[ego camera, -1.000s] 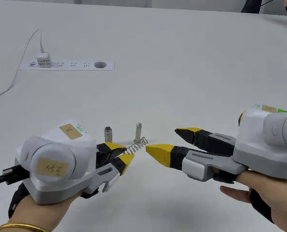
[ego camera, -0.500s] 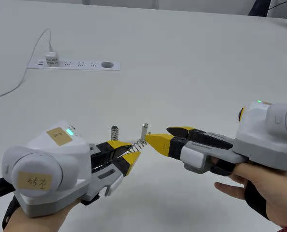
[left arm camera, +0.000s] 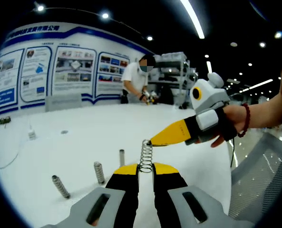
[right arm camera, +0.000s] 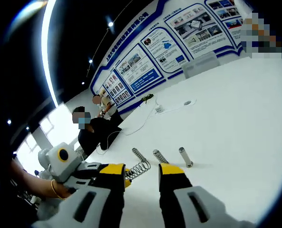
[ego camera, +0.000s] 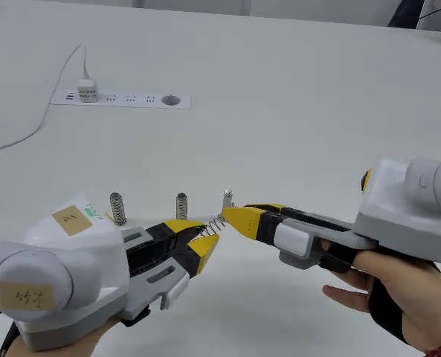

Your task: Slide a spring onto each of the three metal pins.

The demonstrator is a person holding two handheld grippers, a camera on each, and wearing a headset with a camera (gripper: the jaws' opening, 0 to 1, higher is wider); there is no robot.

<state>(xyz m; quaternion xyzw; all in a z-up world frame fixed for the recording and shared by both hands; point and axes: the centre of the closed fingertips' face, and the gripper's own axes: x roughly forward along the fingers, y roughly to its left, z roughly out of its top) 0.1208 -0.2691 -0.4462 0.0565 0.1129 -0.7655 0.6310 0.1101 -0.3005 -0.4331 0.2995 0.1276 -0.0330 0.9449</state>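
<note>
Spring (ego camera: 217, 222) held in mid-air just in front of the bare pin (ego camera: 227, 199).
Left gripper (ego camera: 198, 236), at the lower left of the head view, is clenched on one end of the spring, which sticks out toward frame centre. Right gripper (ego camera: 236, 215) reaches in from the right with its jaws parted, one yellow tip at the spring's free end. On the white table (ego camera: 294, 134), in a row with the bare pin, the left pin (ego camera: 117, 207) and middle pin (ego camera: 181, 205) each wear a spring.

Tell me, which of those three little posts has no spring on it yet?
The rightmost pin in the head view: bare smooth metal. The middle pin and left pin wear springs.
</note>
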